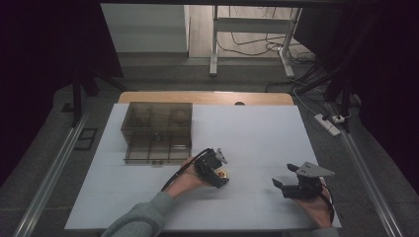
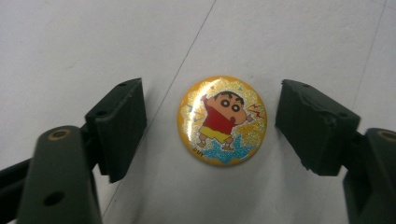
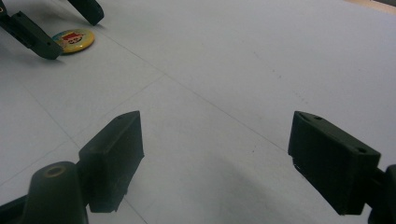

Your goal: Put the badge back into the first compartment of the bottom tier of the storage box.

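Wide white table (image 1: 257, 128), open through the centre and right of the high view. One block: the smoky drawer box (image 1: 157, 132) at upper left, its lower drawer pulled out toward the near side. A round badge (image 2: 222, 120) lies between the left gripper (image 2: 210, 123) jaws, gaps either side. Right gripper (image 3: 215, 156) jaws spread over bare table.

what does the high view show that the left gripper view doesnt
High view alone: the smoky clear compartment box with its lower drawer pulled out, the right gripper open over bare table, the person's hands and sleeve, and the floor beyond. Left gripper view alone: the round badge's cartoon figure in red shirt and yellow shorts, lying flat between the open fingers, touching neither. Both: the badge, the left gripper, the white table.
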Demonstrator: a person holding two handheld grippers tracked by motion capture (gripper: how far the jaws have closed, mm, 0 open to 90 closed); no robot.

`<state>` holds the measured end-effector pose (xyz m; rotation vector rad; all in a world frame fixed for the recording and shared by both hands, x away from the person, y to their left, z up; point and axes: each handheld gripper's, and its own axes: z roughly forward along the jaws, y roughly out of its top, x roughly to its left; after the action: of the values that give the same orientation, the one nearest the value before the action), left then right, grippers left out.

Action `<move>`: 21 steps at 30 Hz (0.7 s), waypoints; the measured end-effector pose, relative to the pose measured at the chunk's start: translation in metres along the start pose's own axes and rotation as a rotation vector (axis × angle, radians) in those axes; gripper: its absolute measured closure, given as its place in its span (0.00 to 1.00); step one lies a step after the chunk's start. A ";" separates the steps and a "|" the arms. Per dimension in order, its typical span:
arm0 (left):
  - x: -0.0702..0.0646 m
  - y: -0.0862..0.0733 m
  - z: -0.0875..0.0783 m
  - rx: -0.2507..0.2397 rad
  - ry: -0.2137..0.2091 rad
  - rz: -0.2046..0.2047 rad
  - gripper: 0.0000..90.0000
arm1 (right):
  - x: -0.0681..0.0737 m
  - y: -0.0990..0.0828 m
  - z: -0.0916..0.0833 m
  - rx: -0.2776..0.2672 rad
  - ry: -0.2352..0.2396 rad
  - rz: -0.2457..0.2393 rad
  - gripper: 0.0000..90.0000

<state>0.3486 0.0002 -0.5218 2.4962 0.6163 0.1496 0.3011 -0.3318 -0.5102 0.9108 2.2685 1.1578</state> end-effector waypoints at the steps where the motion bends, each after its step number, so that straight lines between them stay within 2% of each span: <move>1: 0.000 0.000 0.000 0.000 0.000 0.000 0.31 | 0.000 0.000 0.000 0.000 0.000 0.000 0.20; 10: -0.002 0.000 -0.001 -0.002 -0.001 0.014 0.42 | 0.000 0.000 0.001 0.001 0.003 0.000 0.20; 12: -0.003 0.000 -0.001 -0.006 0.002 0.016 0.46 | 0.000 0.000 0.001 0.002 0.003 0.000 0.20; 13: -0.003 0.000 -0.002 -0.010 0.004 0.016 0.52 | 0.000 0.000 0.000 0.004 -0.002 -0.002 0.20; 21: -0.005 -0.001 -0.002 -0.024 0.009 0.007 0.52 | -0.001 -0.001 0.000 0.004 -0.002 0.003 0.21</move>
<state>0.3438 -0.0005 -0.5210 2.4759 0.6061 0.1707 0.3017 -0.3329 -0.5114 0.9168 2.2693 1.1535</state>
